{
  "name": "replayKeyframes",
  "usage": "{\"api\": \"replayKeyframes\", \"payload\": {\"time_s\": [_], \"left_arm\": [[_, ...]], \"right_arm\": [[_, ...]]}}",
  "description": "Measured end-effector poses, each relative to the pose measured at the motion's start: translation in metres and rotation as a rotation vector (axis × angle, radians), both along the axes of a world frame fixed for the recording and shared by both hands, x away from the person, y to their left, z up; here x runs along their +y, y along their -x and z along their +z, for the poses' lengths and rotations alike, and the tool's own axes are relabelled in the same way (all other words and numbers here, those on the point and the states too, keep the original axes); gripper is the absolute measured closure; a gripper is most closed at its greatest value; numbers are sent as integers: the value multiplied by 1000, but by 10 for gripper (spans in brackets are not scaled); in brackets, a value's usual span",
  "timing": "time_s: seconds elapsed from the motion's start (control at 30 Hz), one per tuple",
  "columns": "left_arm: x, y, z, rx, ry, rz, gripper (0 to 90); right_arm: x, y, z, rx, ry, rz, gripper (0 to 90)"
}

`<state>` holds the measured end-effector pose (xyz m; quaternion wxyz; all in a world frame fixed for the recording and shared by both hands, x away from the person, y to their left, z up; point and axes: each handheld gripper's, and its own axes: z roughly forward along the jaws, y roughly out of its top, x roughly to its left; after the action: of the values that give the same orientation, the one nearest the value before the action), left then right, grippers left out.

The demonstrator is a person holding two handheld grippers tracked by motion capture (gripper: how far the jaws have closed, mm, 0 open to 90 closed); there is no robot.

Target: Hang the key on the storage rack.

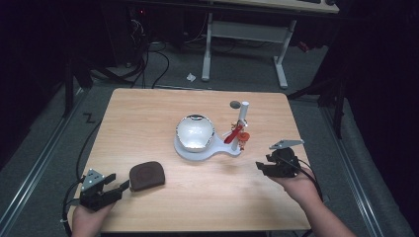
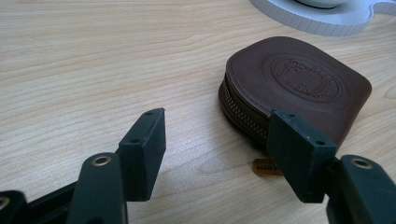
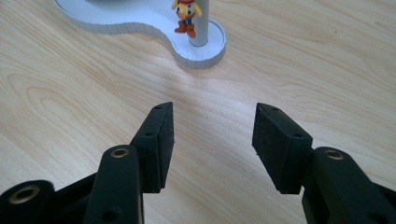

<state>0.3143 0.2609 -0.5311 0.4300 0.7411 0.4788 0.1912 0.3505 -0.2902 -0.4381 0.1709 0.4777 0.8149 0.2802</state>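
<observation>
A brown leather zip pouch (image 1: 146, 175) lies flat on the wooden table (image 1: 148, 113), left of centre near the front. My left gripper (image 1: 118, 183) stands open just left of it; in the left gripper view the pouch (image 2: 299, 81) sits beyond the right jaw, with its gold zipper pull (image 2: 264, 167) on the wood. A white stand (image 1: 197, 150) at mid-table carries a shiny bowl (image 1: 195, 131), a white post (image 1: 242, 116) and a small toy figure (image 1: 243, 139). My right gripper (image 1: 260, 167) is open over bare wood, short of the stand's post base (image 3: 200, 51).
A small dark disc (image 1: 235, 104) lies on the table behind the post. Beyond the far edge stand a white desk frame (image 1: 244, 37) and cables on the floor. The table's front edge runs just behind both hands.
</observation>
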Motion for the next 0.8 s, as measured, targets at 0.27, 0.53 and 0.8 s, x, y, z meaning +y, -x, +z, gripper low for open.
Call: {"api": "replayKeyframes", "payload": {"time_s": [0.27,0.53,0.8], "left_arm": [[-2,1,1,-13,-10,2,380],[-3,2,2,-28,-8,9,374],[-4,2,2,-34,-9,3,381]], "right_arm": [[-3,12,-27,-25,-26,-4,490],[1,29,-56,-69,-53,-6,491],[3,46,-78,-119,-120,-49,495]]}}
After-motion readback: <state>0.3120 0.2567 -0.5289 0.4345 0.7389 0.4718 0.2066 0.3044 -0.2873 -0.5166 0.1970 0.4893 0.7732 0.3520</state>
